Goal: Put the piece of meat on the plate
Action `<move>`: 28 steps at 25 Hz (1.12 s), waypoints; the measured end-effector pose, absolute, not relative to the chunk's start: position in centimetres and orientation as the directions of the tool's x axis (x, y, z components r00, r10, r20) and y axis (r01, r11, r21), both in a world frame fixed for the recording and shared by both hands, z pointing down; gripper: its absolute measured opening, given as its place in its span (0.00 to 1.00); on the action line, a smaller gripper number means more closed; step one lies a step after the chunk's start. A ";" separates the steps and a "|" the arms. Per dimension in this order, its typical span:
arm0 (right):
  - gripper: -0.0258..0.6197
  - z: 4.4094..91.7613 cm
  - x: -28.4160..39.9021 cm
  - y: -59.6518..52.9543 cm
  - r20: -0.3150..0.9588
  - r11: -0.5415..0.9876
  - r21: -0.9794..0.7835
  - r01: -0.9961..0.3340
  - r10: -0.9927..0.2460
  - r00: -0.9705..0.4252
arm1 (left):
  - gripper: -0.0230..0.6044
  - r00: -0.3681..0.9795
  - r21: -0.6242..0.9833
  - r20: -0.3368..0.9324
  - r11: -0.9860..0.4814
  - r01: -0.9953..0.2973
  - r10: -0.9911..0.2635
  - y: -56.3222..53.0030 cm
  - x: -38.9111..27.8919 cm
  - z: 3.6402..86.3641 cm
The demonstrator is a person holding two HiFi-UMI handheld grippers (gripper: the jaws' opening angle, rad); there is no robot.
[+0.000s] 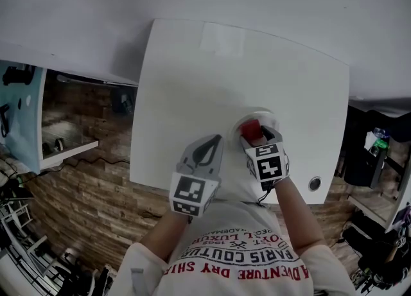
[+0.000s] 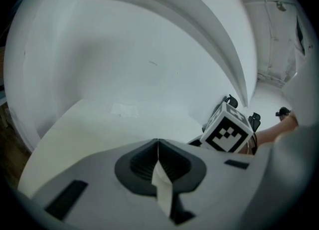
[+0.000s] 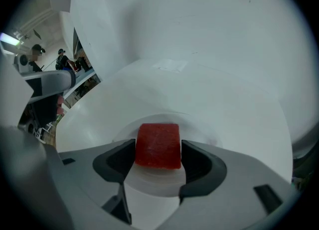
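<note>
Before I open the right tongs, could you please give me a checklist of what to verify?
1. Meat gripped by the right tongs: ok, one jaw on each side of it.
2. Plate directly under the meat: ok.
3. Meat resting on the plate rather than hanging above it: cannot tell.
4. Left tongs out of the way: ok, shut, empty and off the plate, beside the right tongs.
5. Plate well in from the table edges: ok.
</note>
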State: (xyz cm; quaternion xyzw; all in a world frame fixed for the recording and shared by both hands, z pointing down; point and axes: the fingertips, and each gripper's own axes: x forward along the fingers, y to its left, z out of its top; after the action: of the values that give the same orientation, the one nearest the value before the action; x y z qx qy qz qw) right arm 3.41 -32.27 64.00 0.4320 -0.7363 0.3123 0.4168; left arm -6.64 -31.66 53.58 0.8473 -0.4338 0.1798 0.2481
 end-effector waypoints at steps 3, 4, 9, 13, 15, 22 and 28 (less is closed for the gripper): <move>0.47 63.1 3.6 -32.5 0.854 0.392 -0.115 -0.913 -0.430 -0.292 | 0.05 0.561 0.257 0.516 -0.508 -0.822 -0.647 -31.5 -6.5 53.0; 0.47 62.7 3.6 -32.4 0.846 0.381 -0.127 -0.916 -0.441 -0.300 | 0.05 0.561 0.251 0.515 -0.512 -0.821 -0.648 -31.4 -6.5 52.8; 0.47 60.7 4.4 -32.1 0.824 0.378 -0.094 -0.921 -0.490 -0.285 | 0.05 0.564 0.220 0.501 -0.533 -0.817 -0.657 -31.0 -5.9 52.0; 0.38 58.1 5.1 -32.2 0.789 0.364 -0.053 -0.930 -0.556 -0.263 | 0.05 0.573 0.210 0.478 -0.546 -0.811 -0.666 -31.0 -5.2 50.8; 0.25 56.1 5.5 -32.5 0.748 0.332 -0.042 -0.942 -0.615 -0.250 | 0.05 0.579 0.210 0.463 -0.552 -0.807 -0.671 -31.0 -4.8 49.8; 0.06 50.1 6.3 -32.0 0.616 0.284 -0.076 -0.956 -0.741 -0.269 | 0.05 0.604 0.214 0.393 -0.570 -0.793 -0.693 -30.6 -3.7 45.9; 0.06 45.3 7.1 -31.1 0.518 0.306 -0.081 -0.948 -0.800 -0.303 | 0.05 0.613 0.185 0.323 -0.587 -0.788 -0.721 -30.7 -2.3 42.7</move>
State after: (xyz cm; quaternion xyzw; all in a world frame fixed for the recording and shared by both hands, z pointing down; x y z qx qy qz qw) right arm 7.11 -31.15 45.34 0.5573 -0.7844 0.1901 0.1949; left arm -2.33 -30.70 42.68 0.8843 -0.4266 0.1075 0.1563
